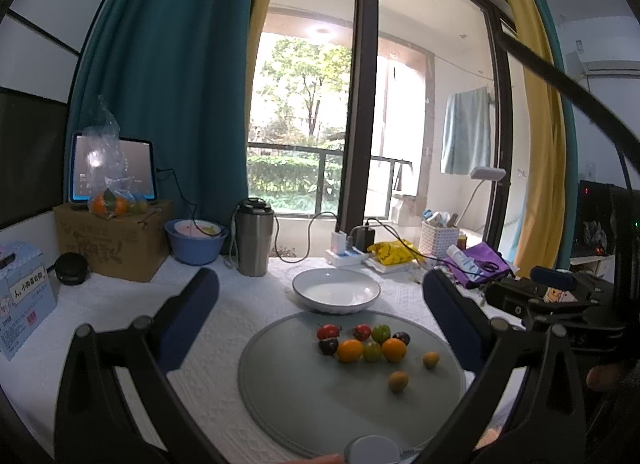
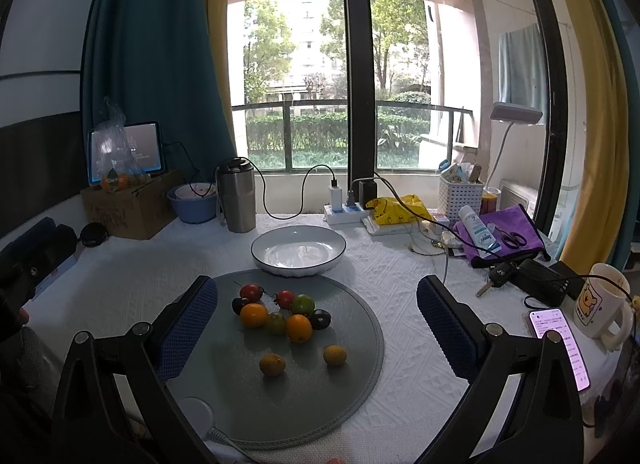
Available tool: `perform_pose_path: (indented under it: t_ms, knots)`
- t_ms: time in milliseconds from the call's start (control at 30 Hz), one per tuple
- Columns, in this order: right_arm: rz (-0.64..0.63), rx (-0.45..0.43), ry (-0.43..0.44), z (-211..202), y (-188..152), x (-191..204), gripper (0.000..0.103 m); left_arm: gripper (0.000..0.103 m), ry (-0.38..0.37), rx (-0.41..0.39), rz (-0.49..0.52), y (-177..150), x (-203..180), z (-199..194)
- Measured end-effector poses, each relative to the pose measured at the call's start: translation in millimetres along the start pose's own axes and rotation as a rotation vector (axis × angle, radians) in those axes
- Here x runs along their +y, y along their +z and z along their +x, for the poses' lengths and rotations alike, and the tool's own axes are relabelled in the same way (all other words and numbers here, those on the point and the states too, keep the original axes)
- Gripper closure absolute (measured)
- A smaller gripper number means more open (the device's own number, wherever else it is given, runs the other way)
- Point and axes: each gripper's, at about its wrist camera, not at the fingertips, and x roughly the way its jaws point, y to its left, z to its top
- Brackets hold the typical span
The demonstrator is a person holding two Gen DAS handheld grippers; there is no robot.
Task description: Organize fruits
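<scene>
Fruits: we see a cluster [image 2: 280, 314] of small red, green, orange and dark fruits on the far half of a round grey mat [image 2: 352, 384], most of them touching one another.
Loose fruits: we count two small yellow-brown ones, one [image 2: 272, 364] toward the mat's middle and one [image 2: 335, 355] to its right, apart from each other and from the cluster.
Bowl: we find a white bowl [image 2: 298, 250] with a dark rim just beyond the mat, its near edge about at the mat's far edge; nothing lies in it.
Left gripper: our left gripper [image 1: 320, 324] hangs above the near side of the mat with its blue-padded fingers [image 1: 188, 320] spread wide and nothing between them; the cluster and bowl show in the gap.
Right gripper: our right gripper [image 2: 316, 328] is likewise spread wide and holds nothing; its left pad [image 2: 188, 332] sits over the mat's left edge, its right pad [image 2: 448, 332] over the cloth to the right of the mat.
Table: we work on a white textured cloth [image 2: 400, 284].
Left of the table: we note a steel flask [image 2: 237, 195], a blue basin [image 2: 192, 203] and a cardboard box [image 2: 128, 209] with a bag of oranges [image 2: 116, 179] on top.
Right of the table: we note a mug [image 2: 600, 300], a lit phone [image 2: 560, 348], keys [image 2: 496, 278] and a purple cloth [image 2: 508, 232].
</scene>
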Motion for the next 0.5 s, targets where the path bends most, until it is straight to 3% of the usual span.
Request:
perform_pose_path:
  t_ms: [500]
  knots:
    - [0.0, 0.01, 0.002, 3.0, -0.4, 2.9, 0.001, 0.0, -0.01, 0.009, 0.002, -2.1, -3.2, -1.0]
